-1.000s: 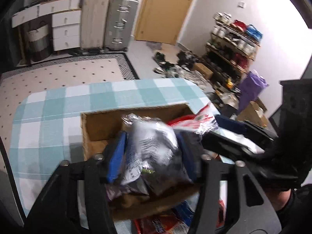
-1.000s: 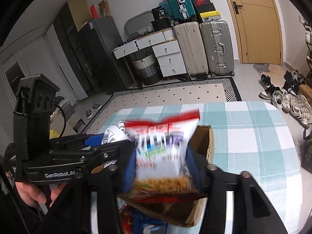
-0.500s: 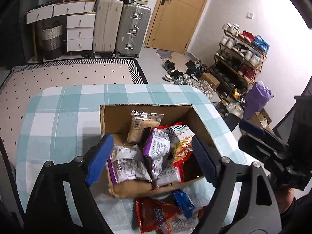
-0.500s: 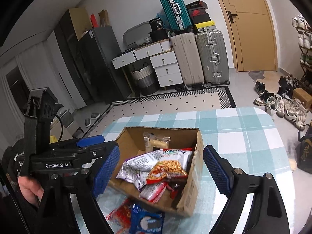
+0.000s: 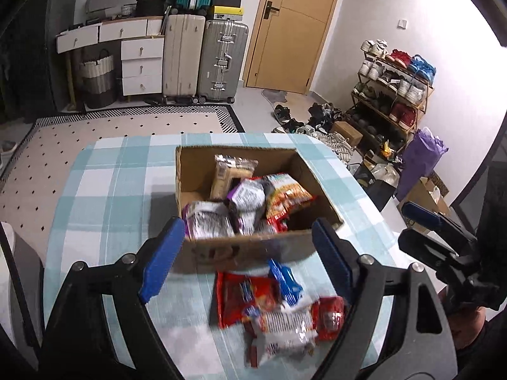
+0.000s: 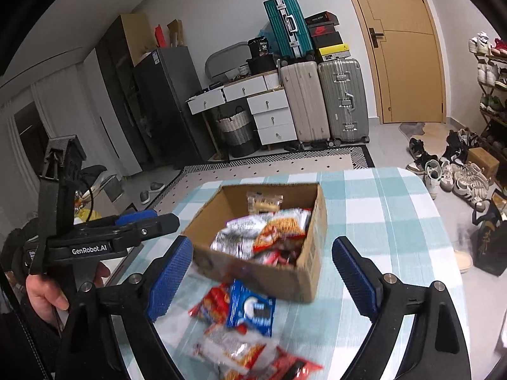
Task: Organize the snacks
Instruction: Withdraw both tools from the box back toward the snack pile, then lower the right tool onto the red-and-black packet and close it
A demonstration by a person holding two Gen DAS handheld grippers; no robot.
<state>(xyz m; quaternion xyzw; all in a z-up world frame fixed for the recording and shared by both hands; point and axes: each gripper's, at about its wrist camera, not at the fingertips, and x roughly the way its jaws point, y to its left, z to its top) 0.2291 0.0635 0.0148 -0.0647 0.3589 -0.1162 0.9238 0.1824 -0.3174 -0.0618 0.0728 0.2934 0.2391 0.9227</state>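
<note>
Grippers (image 5: 248, 256) emptied (snacks (image 5: 250, 202) now boxed)

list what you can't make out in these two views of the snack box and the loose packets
- Loose packets, left wrist view: motion blur smears all printing.
- Same pile, right wrist view: blurred, and the bottom edge cuts off the nearest packets.
- Cardboard box, both views: the top packets hide whatever lies underneath; the near wall hides the floor.
- Brown packet at the back: too small to read.
- Right claw, left wrist view: only part shows.
</note>
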